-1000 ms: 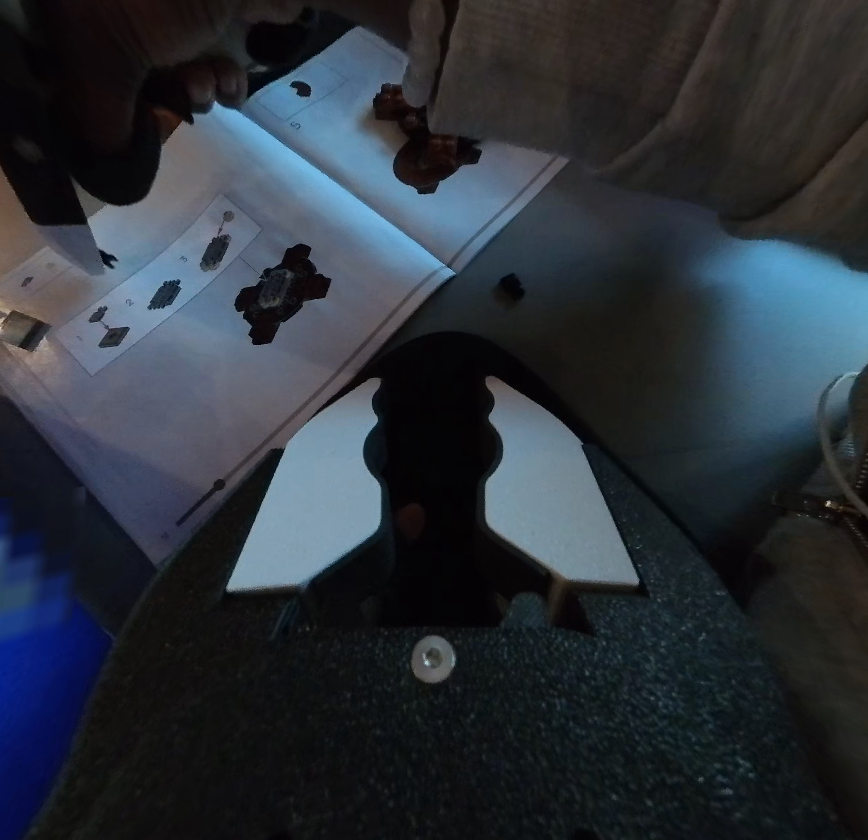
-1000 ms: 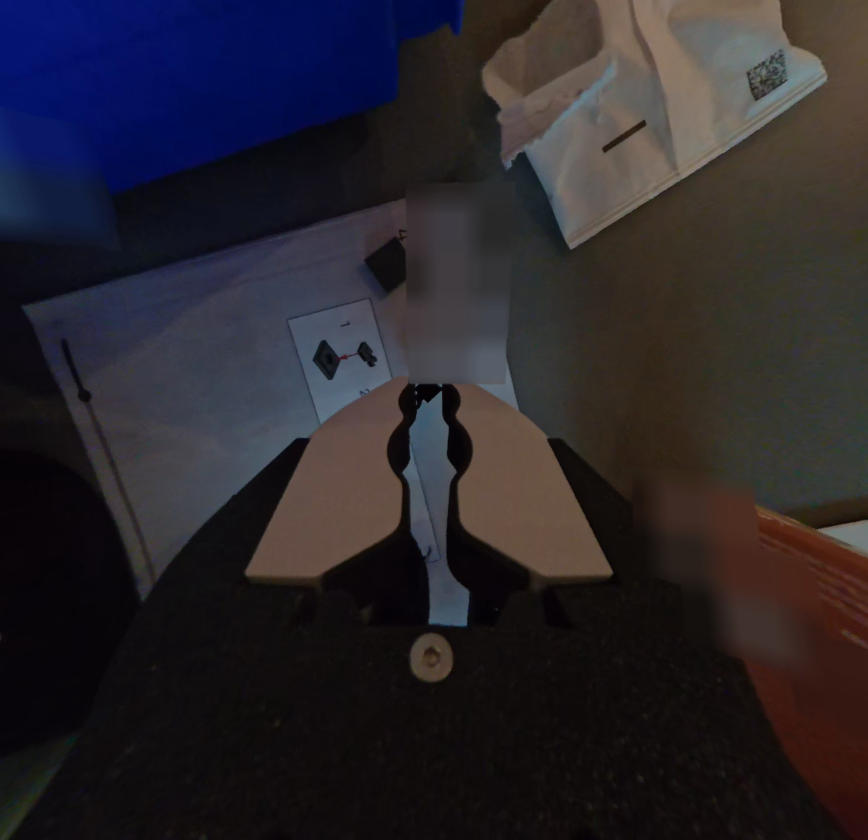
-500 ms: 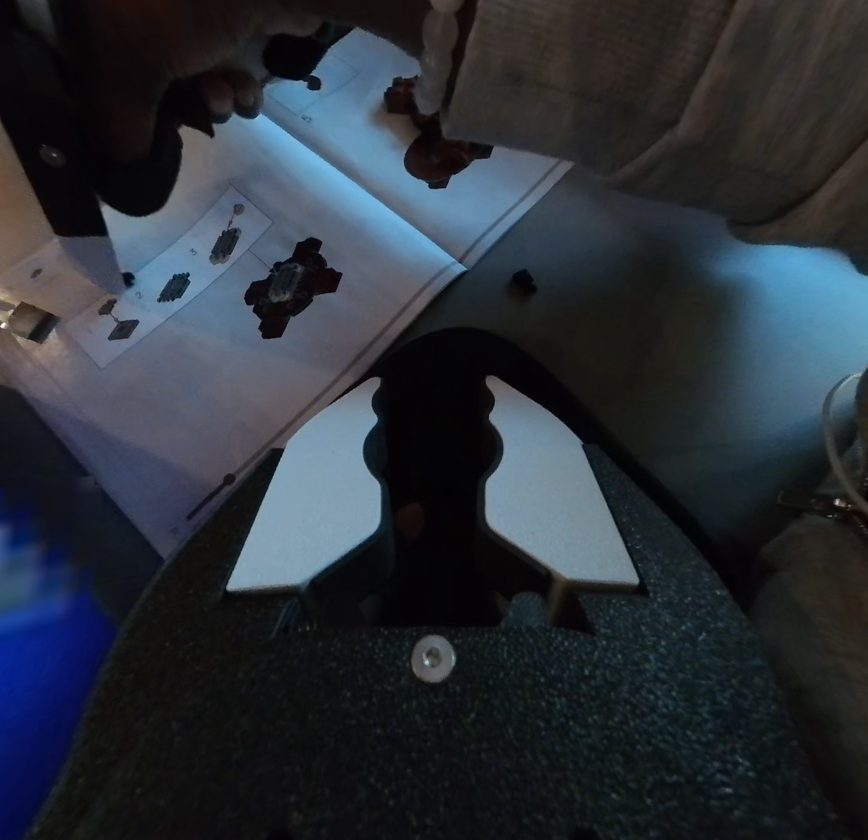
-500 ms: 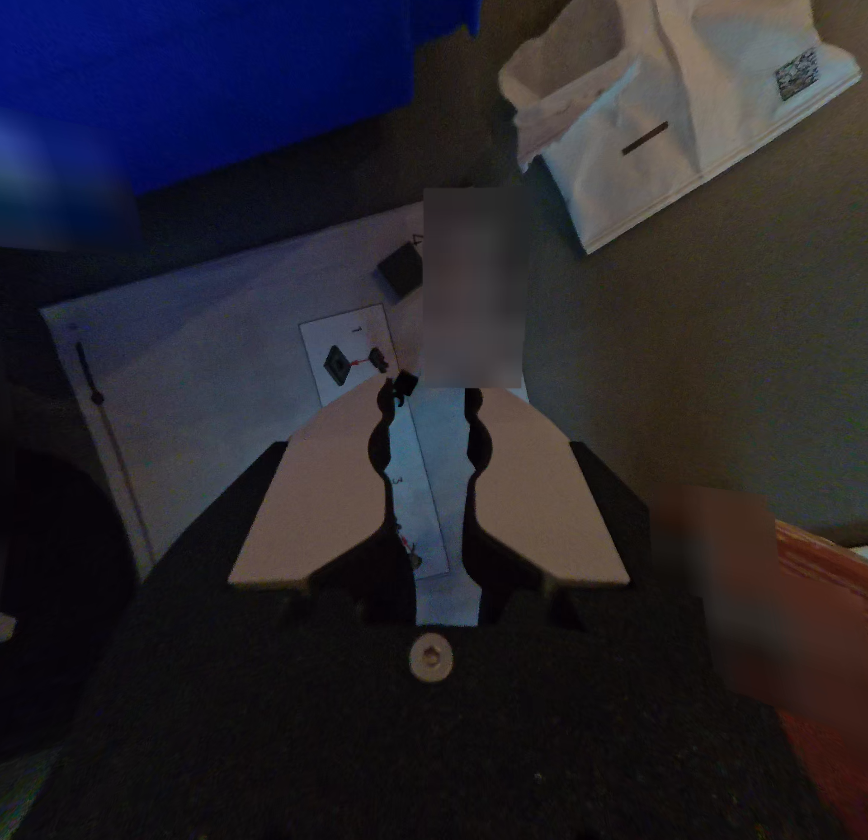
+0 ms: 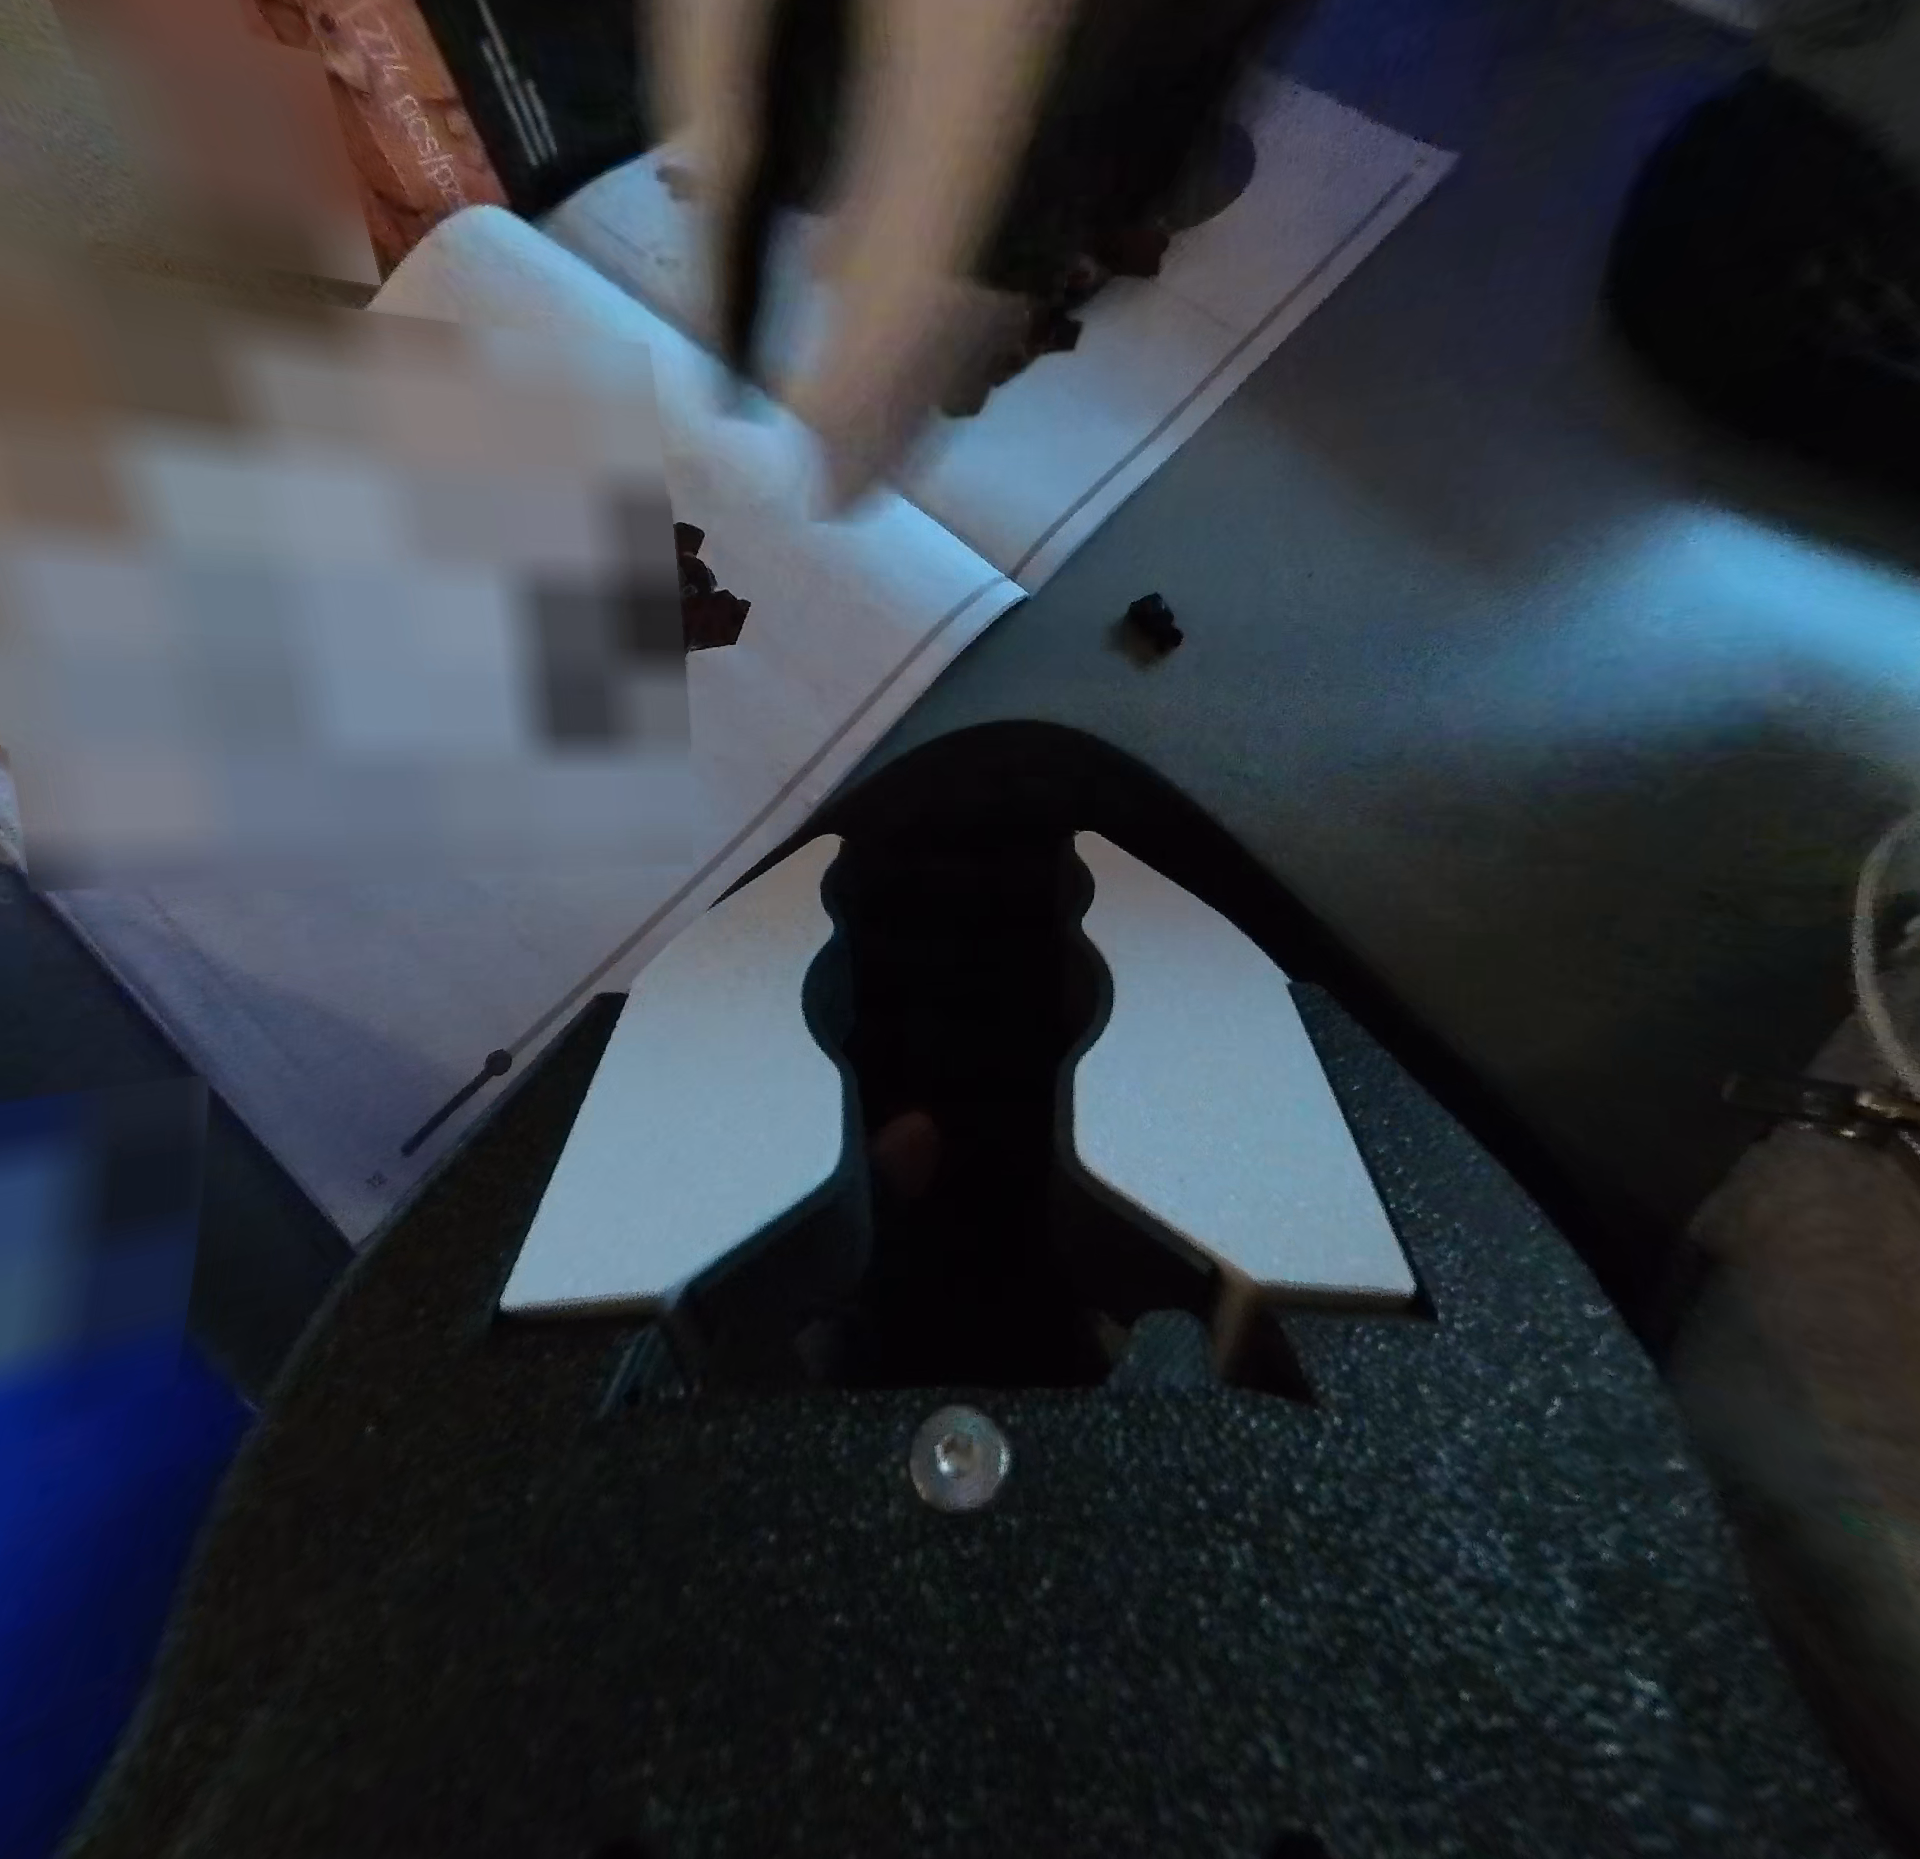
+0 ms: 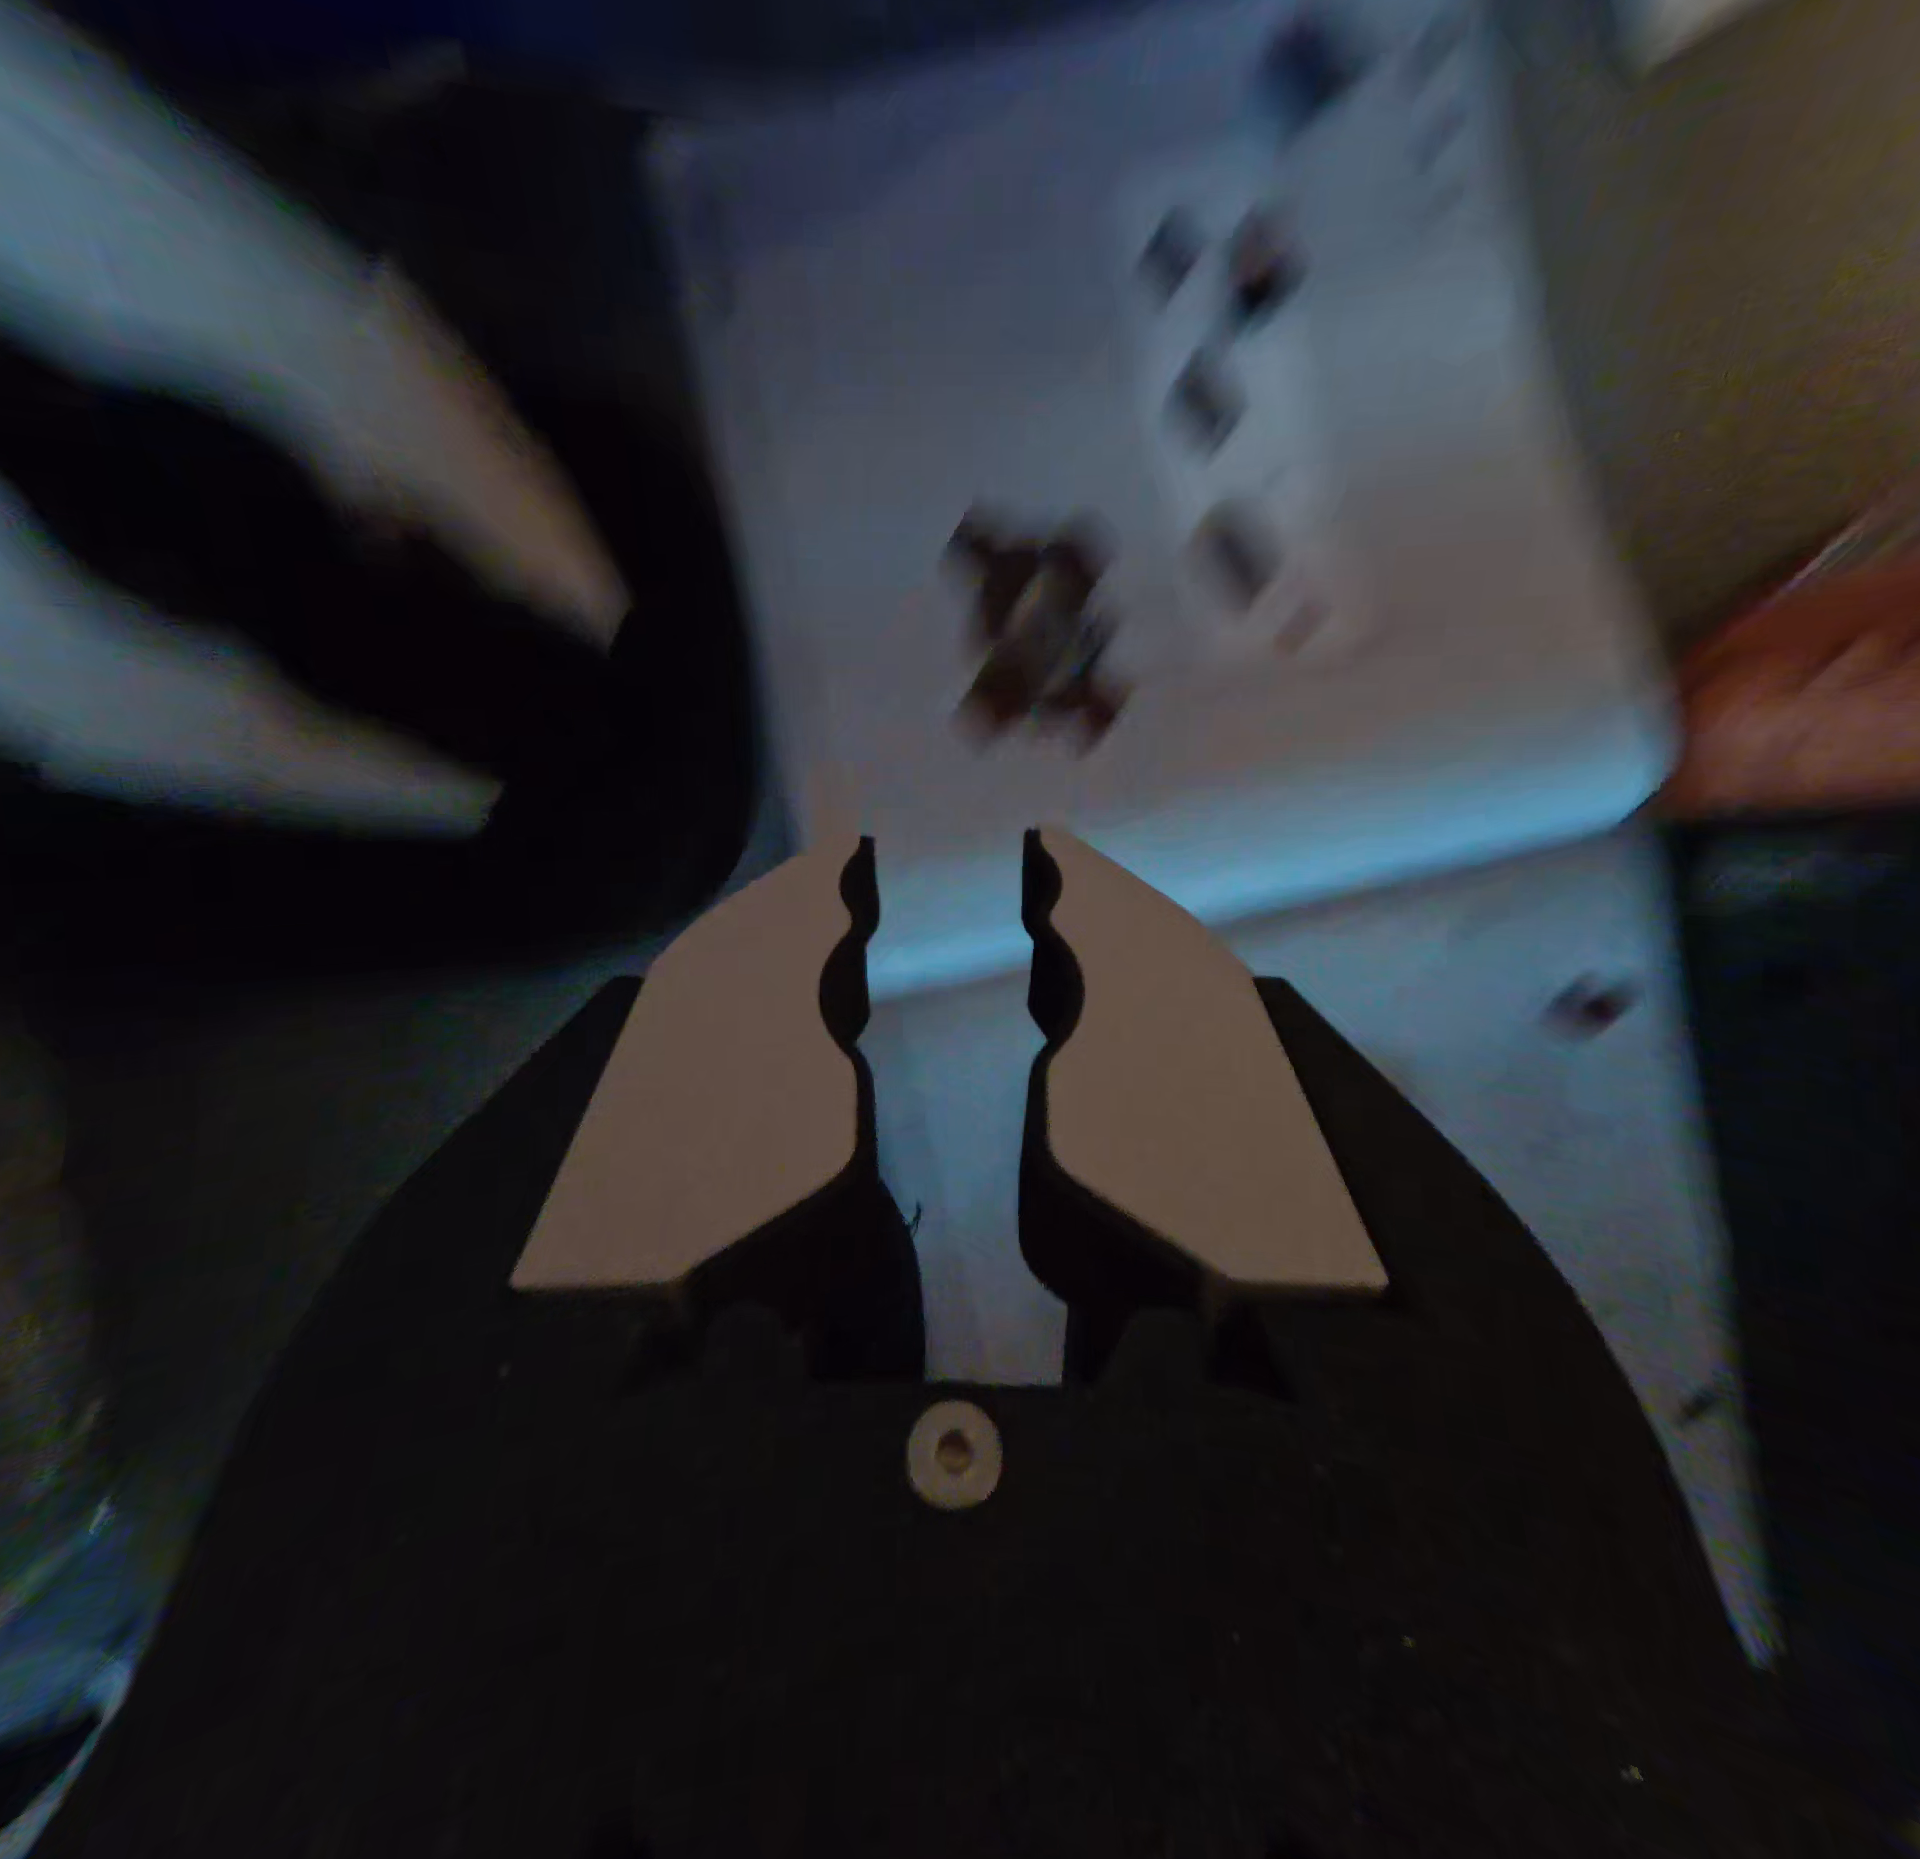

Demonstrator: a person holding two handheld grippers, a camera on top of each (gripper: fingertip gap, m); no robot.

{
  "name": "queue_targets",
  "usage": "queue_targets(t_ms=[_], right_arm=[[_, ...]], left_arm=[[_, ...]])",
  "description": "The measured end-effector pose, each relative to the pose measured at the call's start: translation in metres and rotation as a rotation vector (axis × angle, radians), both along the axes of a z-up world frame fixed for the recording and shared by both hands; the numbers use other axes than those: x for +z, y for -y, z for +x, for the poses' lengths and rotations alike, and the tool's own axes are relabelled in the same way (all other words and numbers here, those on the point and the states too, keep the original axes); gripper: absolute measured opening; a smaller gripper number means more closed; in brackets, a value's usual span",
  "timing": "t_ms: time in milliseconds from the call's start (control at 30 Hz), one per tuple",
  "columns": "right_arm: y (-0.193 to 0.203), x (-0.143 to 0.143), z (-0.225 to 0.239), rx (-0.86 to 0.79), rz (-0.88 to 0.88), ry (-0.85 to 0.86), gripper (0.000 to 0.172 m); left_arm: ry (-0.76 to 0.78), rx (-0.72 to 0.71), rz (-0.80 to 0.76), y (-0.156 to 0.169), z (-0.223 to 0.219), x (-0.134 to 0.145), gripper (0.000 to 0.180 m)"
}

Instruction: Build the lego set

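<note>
A small black piece (image 5: 1151, 625) lies on the grey worktop (image 5: 1455, 749), just off the corner of an open booklet (image 5: 831, 604). It sits ahead of the left gripper (image 5: 956, 843) and slightly to its right, apart from the fingers (image 5: 727, 1082); its long axis is too small to tell. Those fingers stand apart, with only darkness between them, so whether they hold anything cannot be told.

The right gripper (image 6: 948, 841), blurred, hovers over the booklet (image 6: 1143, 459), fingers (image 6: 727, 1061) parted with bare page showing between. A blue shape (image 5: 94, 1446) lies beside the booklet. The room is dim.
</note>
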State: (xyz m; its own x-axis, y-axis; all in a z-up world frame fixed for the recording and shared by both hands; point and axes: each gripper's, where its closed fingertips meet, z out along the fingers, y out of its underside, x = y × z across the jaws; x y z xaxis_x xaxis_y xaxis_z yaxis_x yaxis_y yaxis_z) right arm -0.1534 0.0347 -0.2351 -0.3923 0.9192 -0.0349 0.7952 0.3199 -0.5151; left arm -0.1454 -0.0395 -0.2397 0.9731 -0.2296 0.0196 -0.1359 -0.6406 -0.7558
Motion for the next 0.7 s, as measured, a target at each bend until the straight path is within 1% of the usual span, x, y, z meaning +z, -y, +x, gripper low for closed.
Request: queue_targets(t_ms=[100, 167, 333, 367, 433, 500, 567, 600, 700], right_arm=[[0.009, -0.015, 0.043, 0.014, 0.006, 0.069, 0.025], [0.015, -0.021, 0.059, 0.025, 0.014, 0.090, 0.025], [0.022, -0.027, 0.062, 0.037, 0.022, 0.093, 0.022], [0.022, -0.031, 0.063, 0.040, 0.031, 0.111, 0.021], [0.017, -0.034, 0.061, 0.026, 0.056, 0.107, 0.011], [0.020, -0.035, 0.062, 0.040, 0.023, 0.128, 0.011], [0.019, -0.030, 0.057, 0.054, 0.034, 0.123, 0.011], [0.019, -0.023, 0.048, 0.067, 0.031, 0.097, 0.011], [0.008, 0.009, -0.003, 0.071, 0.071, -0.030, 0.011]], left_arm=[[-0.006, -0.006, 0.000, 0.000, 0.000, 0.000, 0.037], [-0.011, -0.006, -0.002, 0.000, 0.000, 0.000, 0.037], [-0.022, -0.001, -0.007, 0.002, 0.000, -0.001, 0.037], [-0.024, 0.000, -0.007, 0.002, 0.000, -0.001, 0.037], [-0.027, 0.003, -0.008, 0.003, 0.000, -0.001, 0.038], [-0.029, 0.004, -0.006, 0.004, 0.000, -0.001, 0.038], [-0.028, 0.005, -0.005, 0.004, 0.000, -0.002, 0.038], [-0.027, 0.005, -0.005, 0.004, 0.000, -0.002, 0.038], [-0.021, 0.004, -0.001, 0.003, 0.000, -0.001, 0.038]])
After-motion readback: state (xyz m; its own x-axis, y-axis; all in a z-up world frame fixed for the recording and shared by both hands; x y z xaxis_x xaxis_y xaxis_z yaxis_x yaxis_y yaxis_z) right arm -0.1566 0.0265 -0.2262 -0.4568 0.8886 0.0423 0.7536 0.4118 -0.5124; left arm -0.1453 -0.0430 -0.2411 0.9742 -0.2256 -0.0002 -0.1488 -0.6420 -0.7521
